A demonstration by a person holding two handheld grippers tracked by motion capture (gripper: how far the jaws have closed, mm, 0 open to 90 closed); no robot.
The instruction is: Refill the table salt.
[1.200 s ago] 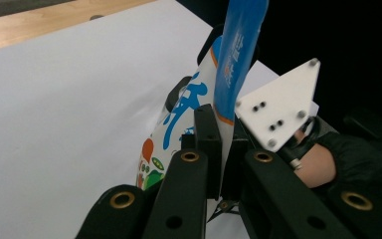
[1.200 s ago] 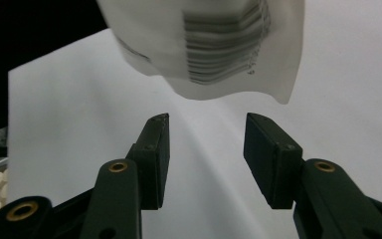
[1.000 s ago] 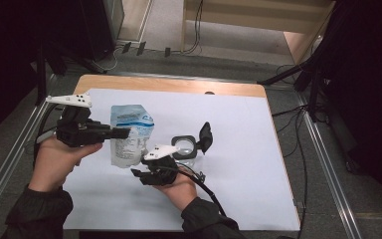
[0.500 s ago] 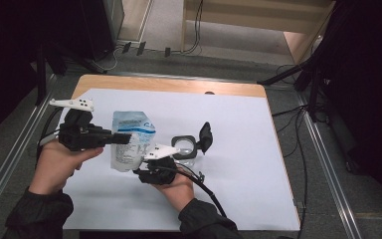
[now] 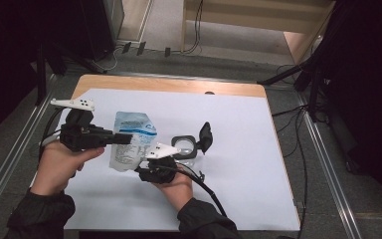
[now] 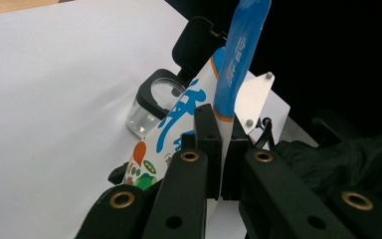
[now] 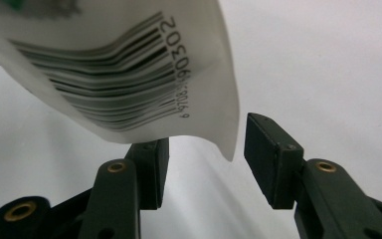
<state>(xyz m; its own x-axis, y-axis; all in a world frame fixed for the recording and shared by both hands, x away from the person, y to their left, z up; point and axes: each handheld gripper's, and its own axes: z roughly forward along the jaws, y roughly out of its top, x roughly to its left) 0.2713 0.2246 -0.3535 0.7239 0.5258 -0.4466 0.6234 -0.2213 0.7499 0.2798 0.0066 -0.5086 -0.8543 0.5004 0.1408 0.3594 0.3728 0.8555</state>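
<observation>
Pouch [image 5: 129,141] now lower, nearer right tongs [image 7: 201,159].

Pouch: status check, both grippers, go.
Left gripper shut on pouch edge, pouch held up off the table. Right gripper open, pouch's barcode corner between its jaws, not clamped. Clear container, lid flipped open, sits close beside.
</observation>
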